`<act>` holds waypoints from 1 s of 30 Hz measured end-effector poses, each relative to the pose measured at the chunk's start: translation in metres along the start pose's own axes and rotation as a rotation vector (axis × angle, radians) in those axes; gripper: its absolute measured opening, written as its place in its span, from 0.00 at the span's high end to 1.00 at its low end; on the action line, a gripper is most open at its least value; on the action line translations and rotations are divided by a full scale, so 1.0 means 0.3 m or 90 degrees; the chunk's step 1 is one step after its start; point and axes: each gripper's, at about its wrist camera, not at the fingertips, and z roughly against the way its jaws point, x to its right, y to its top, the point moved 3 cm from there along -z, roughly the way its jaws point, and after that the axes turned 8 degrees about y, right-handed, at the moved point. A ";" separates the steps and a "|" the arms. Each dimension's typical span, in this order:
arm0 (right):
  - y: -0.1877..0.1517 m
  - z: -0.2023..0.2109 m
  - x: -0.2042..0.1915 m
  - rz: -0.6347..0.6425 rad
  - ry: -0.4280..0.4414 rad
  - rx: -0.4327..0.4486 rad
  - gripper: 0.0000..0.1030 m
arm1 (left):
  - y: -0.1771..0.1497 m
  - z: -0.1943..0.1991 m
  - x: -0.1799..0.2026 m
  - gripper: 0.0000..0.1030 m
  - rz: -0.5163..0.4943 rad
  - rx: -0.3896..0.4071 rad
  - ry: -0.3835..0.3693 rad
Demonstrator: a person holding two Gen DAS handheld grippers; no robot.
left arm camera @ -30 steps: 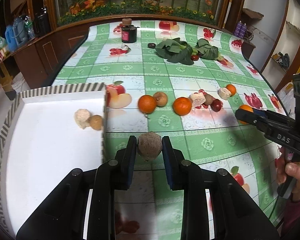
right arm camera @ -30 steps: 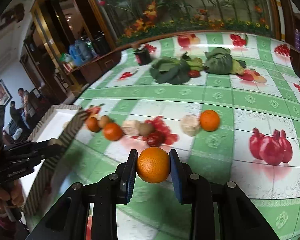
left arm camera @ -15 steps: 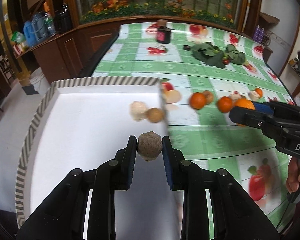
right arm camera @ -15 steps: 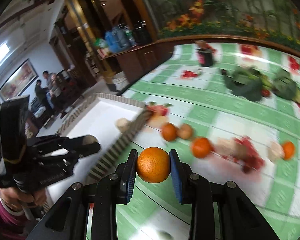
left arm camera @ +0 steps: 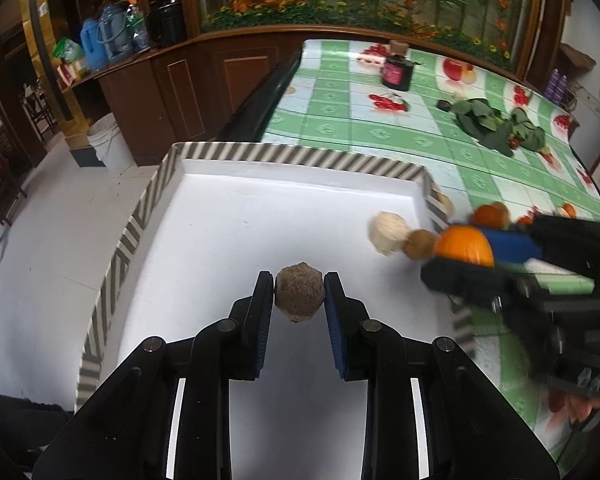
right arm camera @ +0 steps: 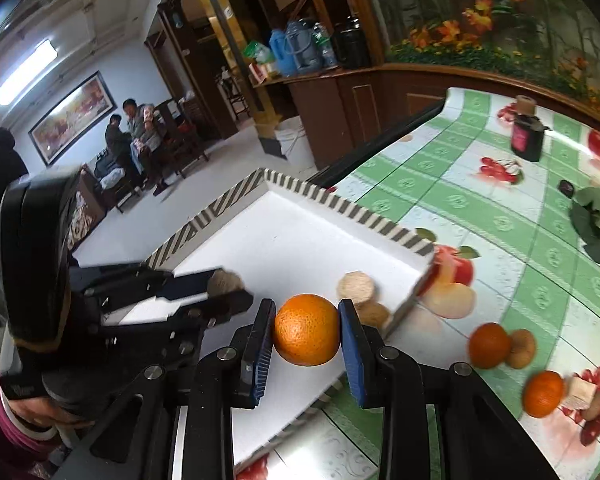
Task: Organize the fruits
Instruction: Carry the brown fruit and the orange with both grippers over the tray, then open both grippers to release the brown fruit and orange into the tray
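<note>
Fruits are heading into the white tray (left arm camera: pixel 228 200): the left gripper (left arm camera: pixel 299 300) is pinching a rough brown fruit (left arm camera: pixel 299 298) over the tray's near half, and the right gripper (right arm camera: pixel 306 332) is clamping an orange (right arm camera: pixel 307 330) above its right wall. Next, I'd judge, both are lowering and letting go. Farther in, a pale fruit (left arm camera: pixel 389 232) and small brown one (left arm camera: pixel 419 243) are sitting by the right wall. Beyond, more oranges (right arm camera: pixel 489 345) are waiting on the tablecloth (right arm camera: pixel 500 220).
</note>
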 end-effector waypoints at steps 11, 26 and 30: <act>-0.030 -0.131 -0.018 0.019 0.019 -0.051 0.70 | 0.012 -0.105 -0.045 0.75 0.021 -0.034 0.012; -0.056 -0.150 -0.024 0.046 -0.010 -0.048 0.65 | 0.010 -0.124 -0.062 0.74 0.039 -0.036 0.048; -0.063 -0.129 -0.027 0.040 -0.016 -0.045 0.65 | 0.007 -0.122 -0.061 0.60 0.040 -0.040 0.055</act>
